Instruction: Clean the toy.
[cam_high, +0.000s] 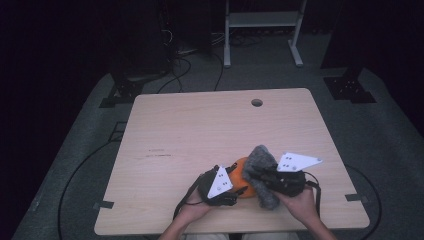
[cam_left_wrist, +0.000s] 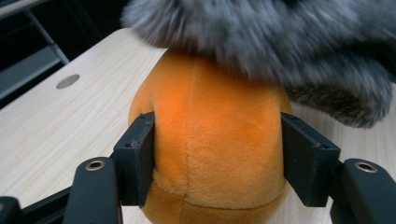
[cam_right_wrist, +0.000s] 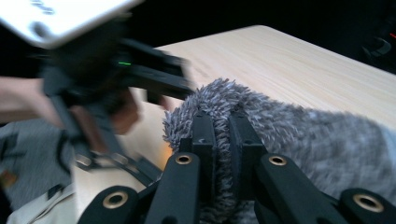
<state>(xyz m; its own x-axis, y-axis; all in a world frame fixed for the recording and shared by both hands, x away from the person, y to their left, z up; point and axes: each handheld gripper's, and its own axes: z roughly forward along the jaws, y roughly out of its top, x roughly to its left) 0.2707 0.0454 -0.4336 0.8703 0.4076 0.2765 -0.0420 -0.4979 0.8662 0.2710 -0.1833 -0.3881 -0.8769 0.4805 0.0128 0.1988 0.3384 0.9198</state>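
Your two forearms came in low over the table (cam_high: 200, 130). The grey furry cloth (cam_high: 262, 172) lay draped over the orange plush toy (cam_high: 241, 180). Your right gripper (cam_right_wrist: 222, 140) pinched the cloth's edge tight, and your left gripper (cam_left_wrist: 217, 154) squeezed the toy's sides.

free: far table (cam_high: 200, 125) (left too) | blocked: orange plush (cam_high: 242, 176), grey fur (cam_high: 262, 165)
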